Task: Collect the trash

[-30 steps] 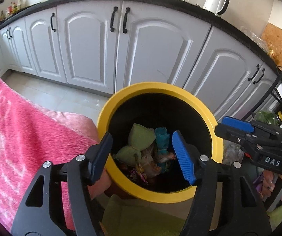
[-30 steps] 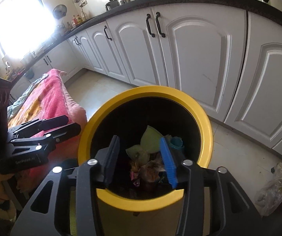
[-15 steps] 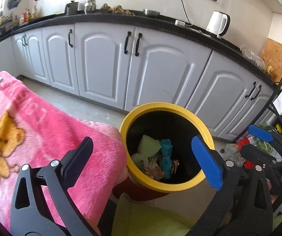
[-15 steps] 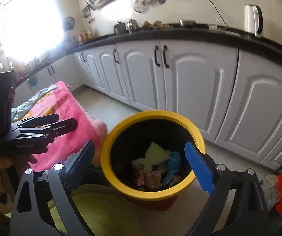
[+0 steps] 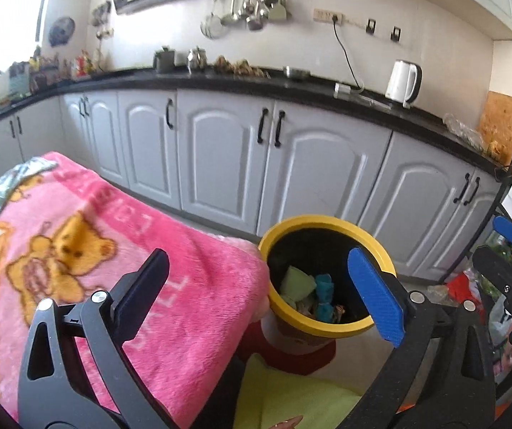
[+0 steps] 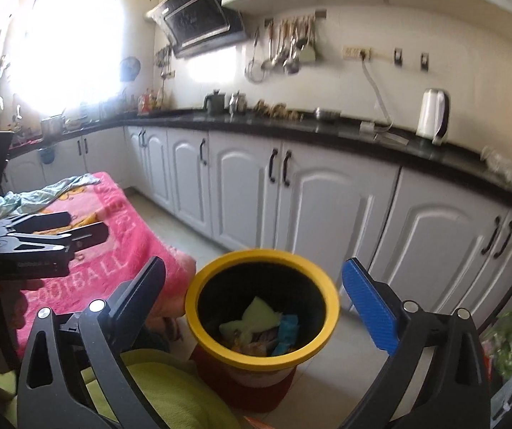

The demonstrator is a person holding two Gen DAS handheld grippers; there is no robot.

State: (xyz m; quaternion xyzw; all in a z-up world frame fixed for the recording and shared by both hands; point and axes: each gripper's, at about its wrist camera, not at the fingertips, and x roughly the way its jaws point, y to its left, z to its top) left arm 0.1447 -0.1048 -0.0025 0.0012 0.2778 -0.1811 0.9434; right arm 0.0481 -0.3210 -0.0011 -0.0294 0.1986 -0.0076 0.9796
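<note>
Bin (image 5: 327, 221) holds scraps, drop seemingly done. Left gripper (image 5: 259, 296) wide, empty; right gripper (image 6: 256, 300) still opening, nothing between. Next: find more trash.

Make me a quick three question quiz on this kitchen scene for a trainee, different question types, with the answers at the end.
1. True or false: the left gripper holds a piece of trash between its jaws.
2. Multiple choice: what colour is the rim of the trash bin? A) red B) yellow C) white
3. Short answer: what lies directly left of the bin in both views?

Key
1. False. Nothing is between its jaws; the right gripper is empty too, jaws opening.
2. B. Green and blue scraps lie inside.
3. A pink blanket with bear prints.
</note>
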